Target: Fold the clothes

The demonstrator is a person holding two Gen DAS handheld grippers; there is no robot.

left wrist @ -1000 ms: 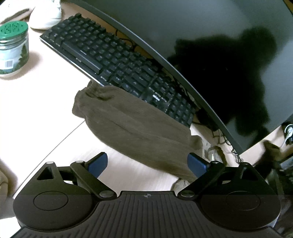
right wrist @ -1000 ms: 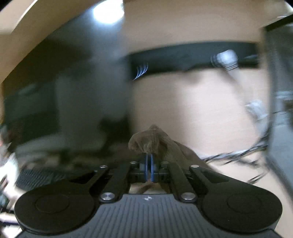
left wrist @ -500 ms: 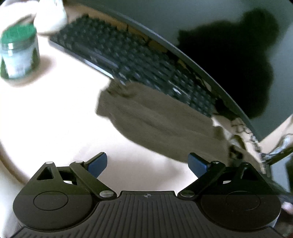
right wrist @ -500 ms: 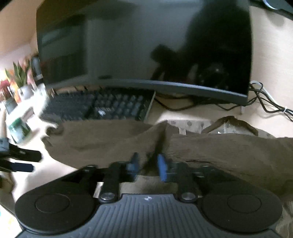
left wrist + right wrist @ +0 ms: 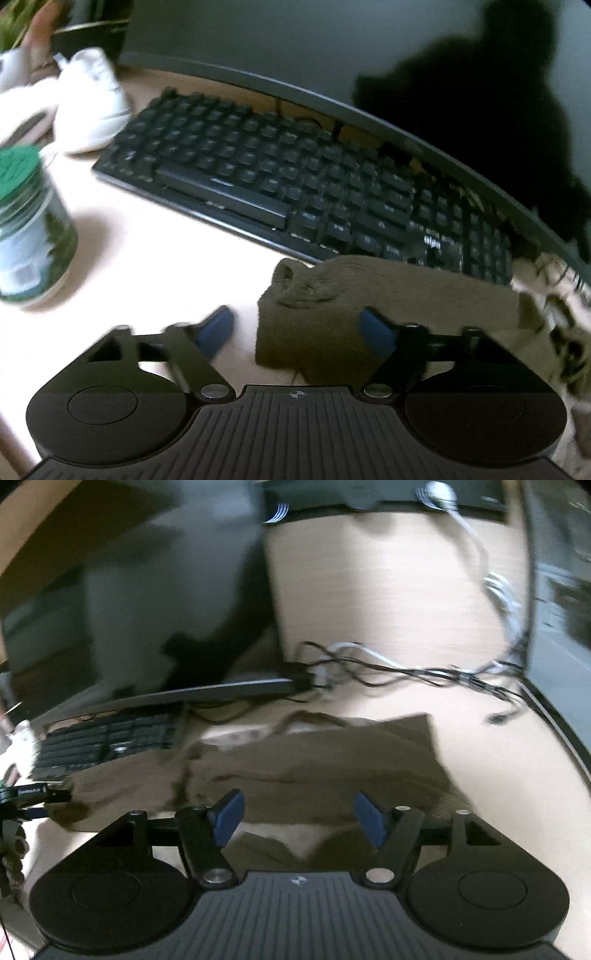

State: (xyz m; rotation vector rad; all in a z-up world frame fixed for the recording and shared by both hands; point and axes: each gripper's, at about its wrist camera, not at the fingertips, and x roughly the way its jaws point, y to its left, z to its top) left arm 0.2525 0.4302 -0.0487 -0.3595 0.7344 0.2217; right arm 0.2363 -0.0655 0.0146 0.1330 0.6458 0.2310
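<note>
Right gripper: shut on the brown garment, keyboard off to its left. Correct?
Not shut. The right wrist view shows the right gripper with jaws apart, just opening, pads off the brown garment lying under them. The keyboard is indeed to its left.

On my left, bare surface lies open between the green-lidded jar and the brown garment, but the black keyboard and the monitor wall off everything beyond. On my right, open surface runs beside the garment's edge. Tangled cables and a dark case block that far corner.
</note>
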